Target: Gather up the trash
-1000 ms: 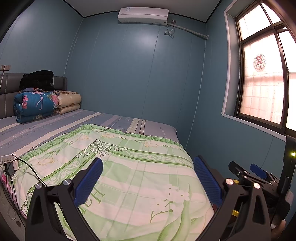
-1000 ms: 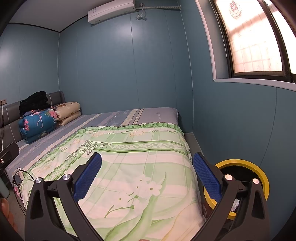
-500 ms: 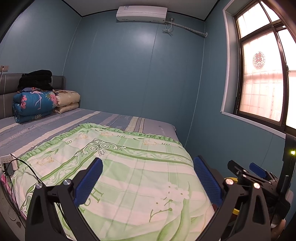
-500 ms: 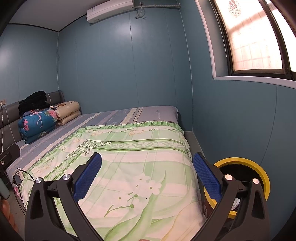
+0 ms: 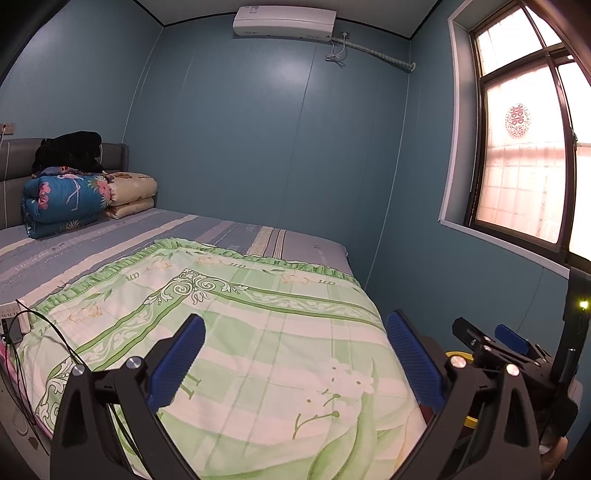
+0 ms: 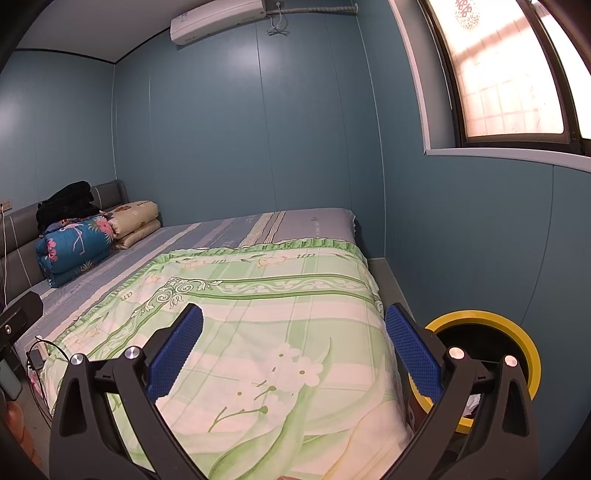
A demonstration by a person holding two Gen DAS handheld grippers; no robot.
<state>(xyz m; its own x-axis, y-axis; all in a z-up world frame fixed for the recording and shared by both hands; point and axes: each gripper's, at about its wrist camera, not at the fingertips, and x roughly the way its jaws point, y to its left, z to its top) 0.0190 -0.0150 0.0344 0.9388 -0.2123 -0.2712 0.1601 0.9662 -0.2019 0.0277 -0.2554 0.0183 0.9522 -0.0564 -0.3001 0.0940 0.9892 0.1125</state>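
You held the left gripper (image 5: 295,354) and right gripper (image 6: 293,349) spread wide and empty above the green quilt (image 6: 258,325); no trash showed on it. The yellow-rimmed bin (image 6: 517,332) stood beside the bed; searching came next

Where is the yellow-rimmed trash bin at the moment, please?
In the right wrist view, the yellow-rimmed trash bin sits on the floor at lower right, between the bed and the window wall.

We see teal walls (image 5: 240,140), a wall air conditioner (image 5: 284,21) and a bright window (image 5: 524,155). Green floral quilt (image 6: 266,325) covers the bed (image 6: 236,229); folded blankets (image 5: 62,199) lie by the grey headboard (image 6: 18,254).
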